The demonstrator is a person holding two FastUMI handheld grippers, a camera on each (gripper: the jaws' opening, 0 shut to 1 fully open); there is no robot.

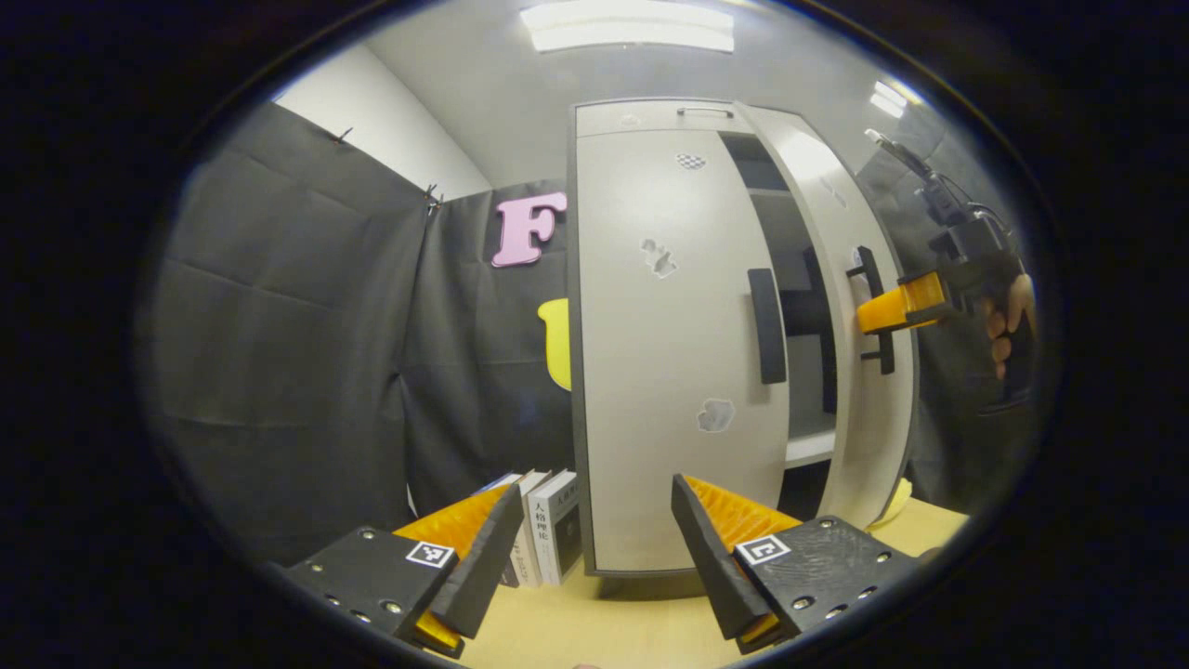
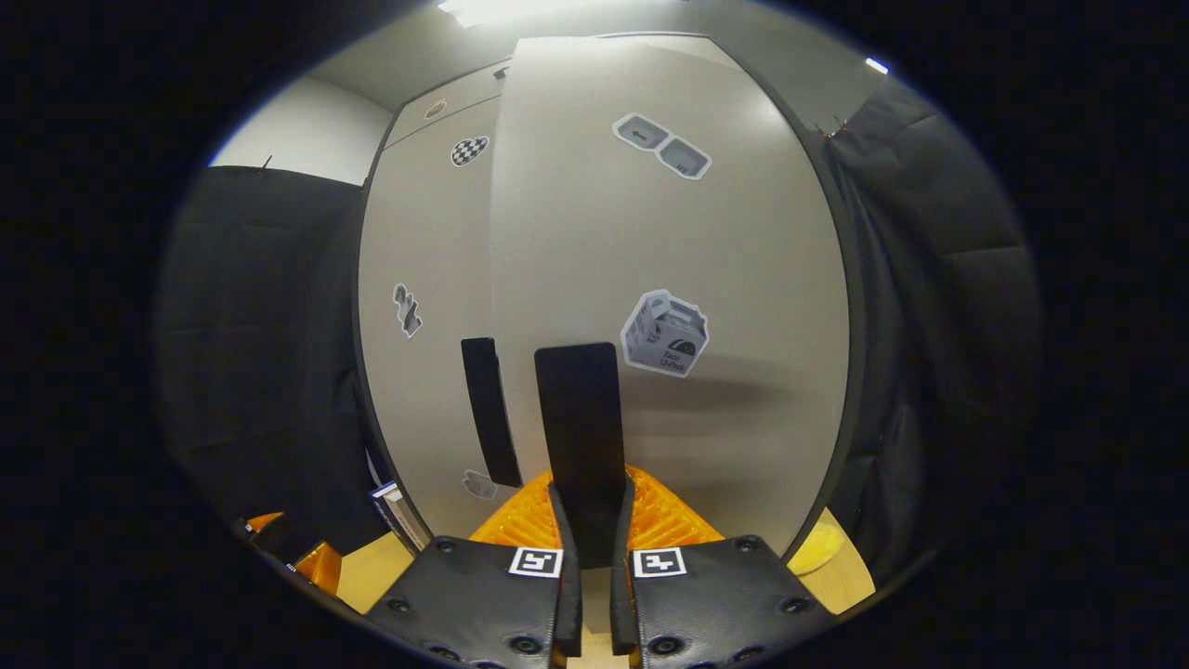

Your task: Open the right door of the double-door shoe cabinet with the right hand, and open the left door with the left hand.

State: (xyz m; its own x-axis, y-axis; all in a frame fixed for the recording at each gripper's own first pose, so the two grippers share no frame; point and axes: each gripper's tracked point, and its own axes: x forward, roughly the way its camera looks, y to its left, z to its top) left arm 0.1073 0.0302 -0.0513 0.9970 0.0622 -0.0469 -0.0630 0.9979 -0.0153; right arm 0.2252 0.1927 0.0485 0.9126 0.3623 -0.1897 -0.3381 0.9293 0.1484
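Two doors: we are pulling the right door open.
Right gripper: pinching its handle.
Left gripper: gaping; left handle is standing upright ahead, rightward.

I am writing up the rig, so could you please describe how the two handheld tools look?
Each tool has two wedge-shaped fingers with ribbed inner faces, on dark mounting blocks with visible screws. Each block carries a square black-and-white marker. The right tool has a dark body with cables rising above it, held by a hand.
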